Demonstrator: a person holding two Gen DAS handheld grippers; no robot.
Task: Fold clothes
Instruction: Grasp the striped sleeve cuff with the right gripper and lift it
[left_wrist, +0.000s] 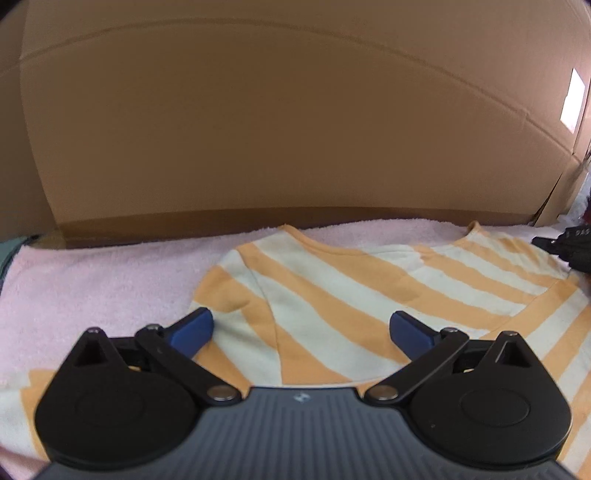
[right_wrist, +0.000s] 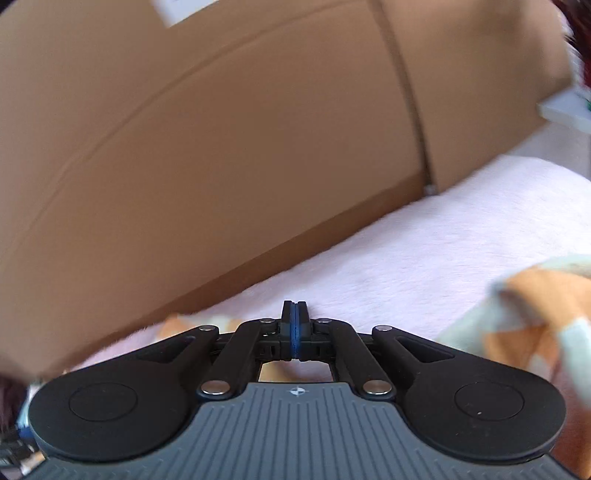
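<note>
Left gripper spread wide over the shirt; right gripper pressed closed.

Blue pads of the left gripper sit far apart, low above the orange-and-white striped shirt, holding nothing; the shirt lies flat on a pink towel before a cardboard wall. From the right wrist, the view is tilted and blurred: the jaws meet with no cloth visible between them, above the towel, with shirt bunched at the right edge.
</note>
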